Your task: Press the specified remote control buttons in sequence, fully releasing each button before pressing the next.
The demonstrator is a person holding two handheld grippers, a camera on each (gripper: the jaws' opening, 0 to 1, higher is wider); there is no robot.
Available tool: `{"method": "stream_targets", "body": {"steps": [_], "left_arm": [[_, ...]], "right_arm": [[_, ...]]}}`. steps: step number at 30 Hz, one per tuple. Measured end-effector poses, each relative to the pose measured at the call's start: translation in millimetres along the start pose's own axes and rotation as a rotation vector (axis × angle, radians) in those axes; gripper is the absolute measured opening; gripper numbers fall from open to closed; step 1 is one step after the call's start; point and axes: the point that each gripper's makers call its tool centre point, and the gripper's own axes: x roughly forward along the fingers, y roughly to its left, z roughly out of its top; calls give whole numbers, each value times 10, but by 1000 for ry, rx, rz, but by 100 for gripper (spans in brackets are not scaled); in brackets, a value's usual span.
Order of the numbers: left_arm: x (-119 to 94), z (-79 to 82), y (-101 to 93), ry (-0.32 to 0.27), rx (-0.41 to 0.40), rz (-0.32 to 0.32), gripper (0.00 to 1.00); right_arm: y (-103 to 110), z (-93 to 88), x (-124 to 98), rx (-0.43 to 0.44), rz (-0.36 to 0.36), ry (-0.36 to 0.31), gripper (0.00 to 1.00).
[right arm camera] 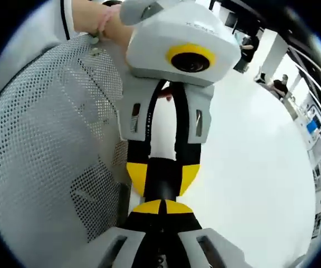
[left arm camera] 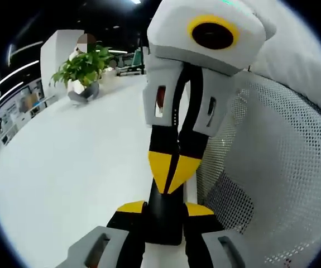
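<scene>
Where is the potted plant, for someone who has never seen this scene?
Take the broad white surface left of the mesh chair in the left gripper view and follow it to its far end. There stands the potted plant, the one leafy green thing.

Your remote point(left arm camera: 163, 223), slim black bar, seen end-on, buttons not readable, pinched between the yellow tips of your left gripper point(left arm camera: 164, 209), standing up out of that gripper, just beside it nothing else touching legibly

White table point(left arm camera: 65, 167): potted plant point(left arm camera: 82, 70) at far edge; mesh chair back point(left arm camera: 283, 156) apparently just beside.
</scene>
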Motion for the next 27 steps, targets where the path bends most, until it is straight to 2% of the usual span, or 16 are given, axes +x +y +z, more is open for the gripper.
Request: {"method": "stream_targets", "body": {"steps": [7,13,18,20,21,25,27], "left_arm": [[4,-8,-3,16,2,12,25],[14,-10,-14,59,-6,18,25],[12,-12,-13,57,-22,36,25],[15,-10,-14,63,-25,40,25],[16,-10,-14,67,-24,41,25],[17,-23,-25,82,-17,38,25],[16,-30,-32,83,-20,41,24]], "right_arm": [[-7,27,-11,144,24,-102,0],[37,42,-20,196,30,-157,1],[70,44,-21,168,7,-155,8],[42,-36,-17,135,-30,-110,21],[61,-80,-5,134,-29,-96,24],[23,-120,-36,188,-15,-116,24],[17,-158,-32,186,-8,-100,23]]}}
